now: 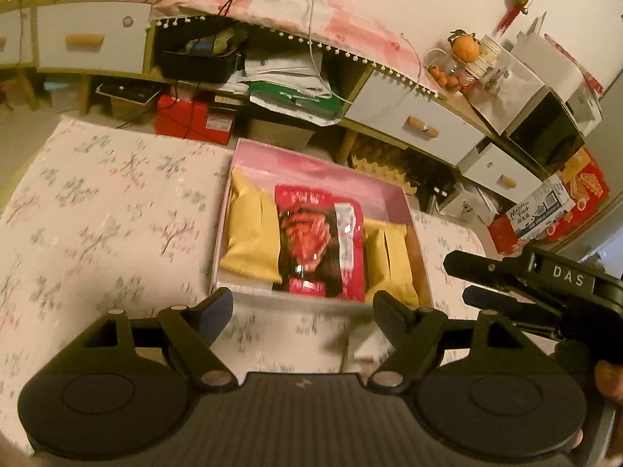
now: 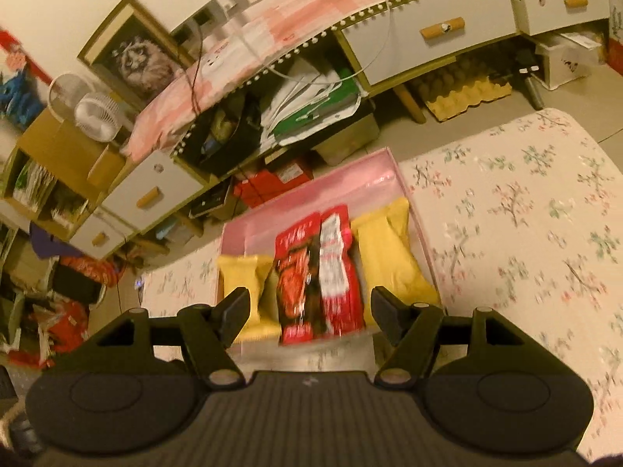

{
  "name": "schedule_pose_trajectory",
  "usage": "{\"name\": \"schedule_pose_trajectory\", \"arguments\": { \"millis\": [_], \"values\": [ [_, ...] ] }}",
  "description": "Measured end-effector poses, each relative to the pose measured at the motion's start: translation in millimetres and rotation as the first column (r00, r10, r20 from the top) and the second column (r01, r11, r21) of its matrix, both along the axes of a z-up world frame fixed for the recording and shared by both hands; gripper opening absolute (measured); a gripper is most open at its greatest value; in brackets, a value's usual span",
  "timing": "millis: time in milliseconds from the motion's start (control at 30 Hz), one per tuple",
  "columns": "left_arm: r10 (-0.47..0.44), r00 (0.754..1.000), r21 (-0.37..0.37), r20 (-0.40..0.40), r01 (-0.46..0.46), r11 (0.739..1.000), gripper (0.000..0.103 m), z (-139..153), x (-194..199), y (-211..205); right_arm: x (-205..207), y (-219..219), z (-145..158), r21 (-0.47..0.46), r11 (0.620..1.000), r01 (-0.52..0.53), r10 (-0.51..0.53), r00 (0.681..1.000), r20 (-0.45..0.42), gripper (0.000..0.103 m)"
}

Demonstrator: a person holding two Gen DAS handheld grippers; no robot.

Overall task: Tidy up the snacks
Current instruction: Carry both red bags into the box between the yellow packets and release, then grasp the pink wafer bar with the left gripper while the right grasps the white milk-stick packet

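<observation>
Both the left gripper [image 1: 301,305] and right gripper [image 2: 309,309] are hovering wide-fingered and empty near the pink box [image 1: 249,155] on the desk [image 1: 97,202], red snack pack [image 1: 321,241] lying between yellow packs [image 1: 253,233]; packing seemingly finishing, next likely needing another snack.

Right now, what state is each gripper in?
Left gripper: open, holding nothing, in front of the pink box.
Right gripper: open, holding nothing, at the box's near edge.

Both black grippers [image 1: 301,307] [image 2: 309,311] have ribbed bodies, silver pivot screws, dark jaws.
</observation>
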State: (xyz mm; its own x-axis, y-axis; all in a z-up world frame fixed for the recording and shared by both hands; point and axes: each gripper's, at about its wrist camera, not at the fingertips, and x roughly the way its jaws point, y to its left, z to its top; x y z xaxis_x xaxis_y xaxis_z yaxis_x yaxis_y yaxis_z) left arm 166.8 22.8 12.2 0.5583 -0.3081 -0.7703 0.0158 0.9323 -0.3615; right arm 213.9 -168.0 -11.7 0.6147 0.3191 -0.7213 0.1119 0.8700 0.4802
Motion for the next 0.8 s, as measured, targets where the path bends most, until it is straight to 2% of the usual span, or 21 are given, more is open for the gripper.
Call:
{"name": "schedule_pose_trajectory", "arguments": {
  "millis": [167,333,533,600,800],
  "values": [
    [0.028,1.0,0.024,0.009,-0.028,0.999,0.084,7.2,-29.1,4.2,-26.9,4.9,9.9,-0.013,1.0,-0.023,0.023,1.0,-0.005,0.067],
    [0.055,0.998,0.033,-0.017,-0.054,0.998,0.086,-3.9,-48.0,11.7,-47.7,8.1,9.5,-0.022,0.998,-0.053,0.053,0.999,-0.006,0.069],
    [0.039,0.998,0.075,-0.047,-0.035,0.997,0.086,-22.5,-56.4,13.3,-55.6,14.7,-2.7,-0.144,0.98,-0.136,0.133,0.991,-0.033,0.07],
    [0.032,0.997,0.078,-0.066,-0.027,0.997,0.086,-27.9,-57.9,15.2,-60.4,13.4,-4.6,-0.159,0.975,-0.157,0.152,0.988,-0.039,0.07],
    [0.089,0.979,0.064,-0.184,-0.078,0.995,0.087,-50.4,-63.4,27.8,-66.7,10.5,-15.8,-0.175,0.97,-0.171,0.156,0.983,-0.097,0.07]
  ]
}}
